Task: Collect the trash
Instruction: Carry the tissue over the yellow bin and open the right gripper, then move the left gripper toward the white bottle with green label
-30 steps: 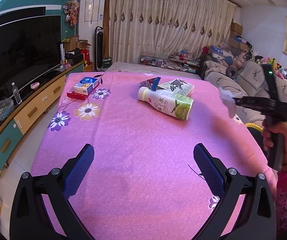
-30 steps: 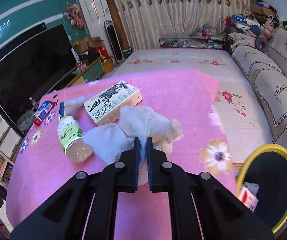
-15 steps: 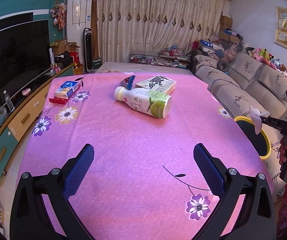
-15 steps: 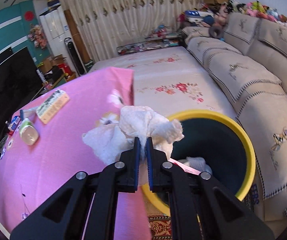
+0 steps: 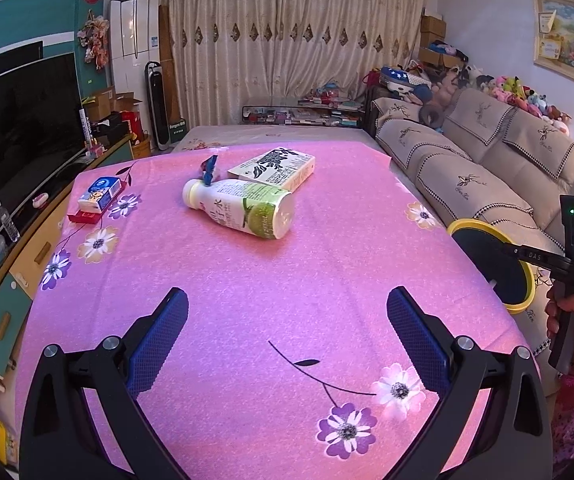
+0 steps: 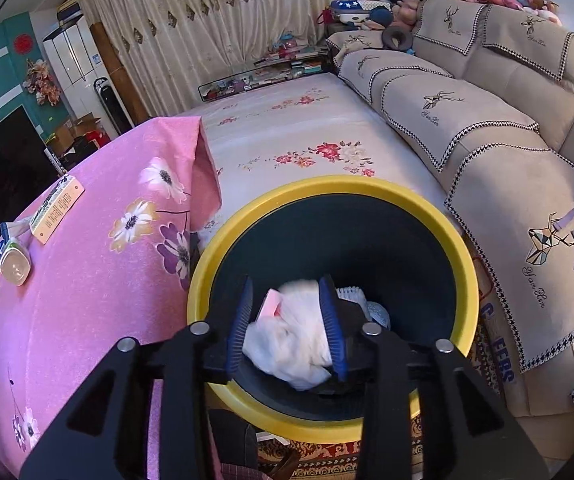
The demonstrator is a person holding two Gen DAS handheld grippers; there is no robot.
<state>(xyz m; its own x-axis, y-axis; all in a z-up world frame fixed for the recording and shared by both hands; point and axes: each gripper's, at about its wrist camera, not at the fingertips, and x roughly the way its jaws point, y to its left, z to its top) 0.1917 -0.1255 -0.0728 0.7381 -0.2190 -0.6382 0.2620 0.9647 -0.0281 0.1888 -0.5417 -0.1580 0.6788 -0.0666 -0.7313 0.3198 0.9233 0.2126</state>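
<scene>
The right gripper (image 6: 287,320) hangs over the mouth of the yellow-rimmed bin (image 6: 223,240), which stands on the floor between the pink flowered tablecloth (image 6: 87,280) and the beige sofa (image 6: 507,152). Its jaws are opening, and the crumpled white tissue (image 6: 291,340) shows in the gap between the blue pads, blurred, with the pads apart from each other; whether either pad touches it cannot be told. Other scraps lie in the dark bottom of the bin beside the tissue. The left gripper (image 5: 287,340) hovers over the near part of the tablecloth with its jaws spread wide and nothing between them. Well ahead of it, toward the middle of the table, a plastic bottle (image 5: 243,208) with a green and white label lies on its side, its base pointing toward the camera. A flat printed box (image 5: 273,168) lies just behind it, touching or nearly so, and a small blue wrapper (image 5: 209,168) sits by the bottle's cap. A tissue pack (image 5: 99,196) rests near the table's left edge.
</scene>
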